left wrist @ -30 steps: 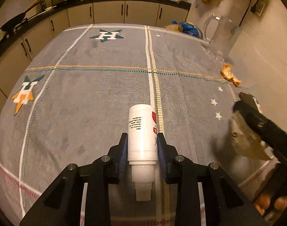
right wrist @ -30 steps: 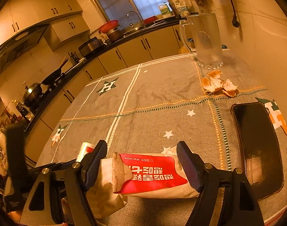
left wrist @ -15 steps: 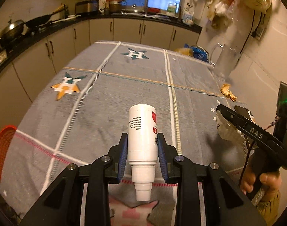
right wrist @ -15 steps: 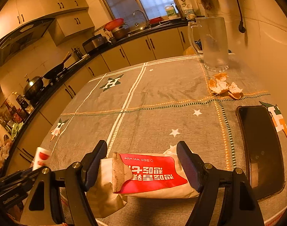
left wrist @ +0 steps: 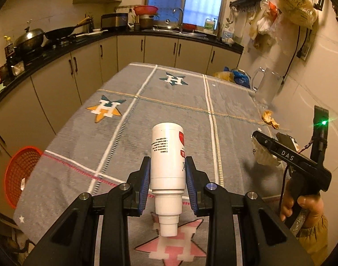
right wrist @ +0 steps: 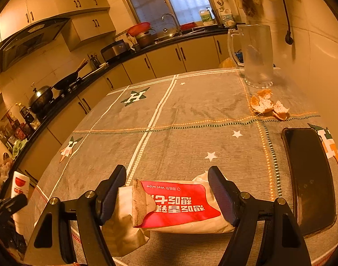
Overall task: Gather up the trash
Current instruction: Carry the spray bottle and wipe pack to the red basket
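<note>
**Both grippers loaded with trash above the tabletop**

Here, in the left wrist view, the left gripper (left wrist: 168, 173) has its fingers (left wrist: 145, 185) pinching a white plastic bottle (left wrist: 168, 158) by its lower body, cap end toward the camera, base pointing out over the grey patterned tabletop (left wrist: 173, 115). The bottle is held off the cloth. A red basket (left wrist: 19, 175) sits below the tabletop's left edge. At the right, a hand (left wrist: 302, 208) grips the handle of the right gripper (left wrist: 263, 147), which carries a pale crumpled wrapper. Orange peel (left wrist: 270, 119) lies near a glass jug (left wrist: 266, 88) at the far right.

In the right wrist view, the right gripper (right wrist: 168, 196) has its fingers (right wrist: 221, 196) set wide, pressing on both ends of a wet wipe packet (right wrist: 180, 206) with a red label and a torn flap, held just above the tabletop (right wrist: 191, 119). A dark phone (right wrist: 308, 177) lies to the right; the orange peel (right wrist: 266, 106) lies in front of the glass jug (right wrist: 256, 55). The white bottle (right wrist: 19, 188) shows at the left edge.
</note>
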`<action>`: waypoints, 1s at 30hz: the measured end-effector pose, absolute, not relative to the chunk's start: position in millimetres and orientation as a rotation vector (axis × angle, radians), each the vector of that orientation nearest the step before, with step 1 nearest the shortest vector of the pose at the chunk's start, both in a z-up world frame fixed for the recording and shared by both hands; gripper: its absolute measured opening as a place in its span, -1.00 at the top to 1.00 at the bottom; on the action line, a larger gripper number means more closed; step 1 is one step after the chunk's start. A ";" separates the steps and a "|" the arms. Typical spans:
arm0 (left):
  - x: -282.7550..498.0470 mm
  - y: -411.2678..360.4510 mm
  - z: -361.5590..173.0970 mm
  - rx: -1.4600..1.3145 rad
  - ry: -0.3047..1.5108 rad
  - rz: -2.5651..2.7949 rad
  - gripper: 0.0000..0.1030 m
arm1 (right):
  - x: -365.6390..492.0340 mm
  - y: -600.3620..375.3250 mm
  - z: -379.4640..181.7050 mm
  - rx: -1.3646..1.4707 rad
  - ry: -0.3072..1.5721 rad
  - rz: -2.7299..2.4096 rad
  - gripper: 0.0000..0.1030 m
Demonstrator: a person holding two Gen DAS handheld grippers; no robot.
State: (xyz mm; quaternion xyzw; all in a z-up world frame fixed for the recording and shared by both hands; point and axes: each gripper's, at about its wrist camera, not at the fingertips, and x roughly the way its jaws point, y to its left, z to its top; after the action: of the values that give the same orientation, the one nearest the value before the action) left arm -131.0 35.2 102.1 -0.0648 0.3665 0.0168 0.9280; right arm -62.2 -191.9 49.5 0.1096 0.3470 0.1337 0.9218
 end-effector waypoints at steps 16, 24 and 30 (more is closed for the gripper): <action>-211.9 134.4 128.1 -0.190 0.637 0.219 0.44 | -83.5 -160.7 60.8 0.134 0.646 0.271 -0.56; -240.2 200.1 122.8 -0.273 0.643 0.350 0.44 | -105.3 -110.2 77.0 0.095 0.647 0.392 -0.56; -249.5 229.2 114.0 -0.301 0.654 0.416 0.44 | -122.1 -63.0 86.4 0.107 0.678 0.525 -0.56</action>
State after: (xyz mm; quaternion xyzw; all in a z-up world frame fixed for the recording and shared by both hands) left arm -249.5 229.2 114.0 -0.1460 0.3176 0.2020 0.9149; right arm -122.1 -63.0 86.4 0.0521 0.3287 0.2544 0.9080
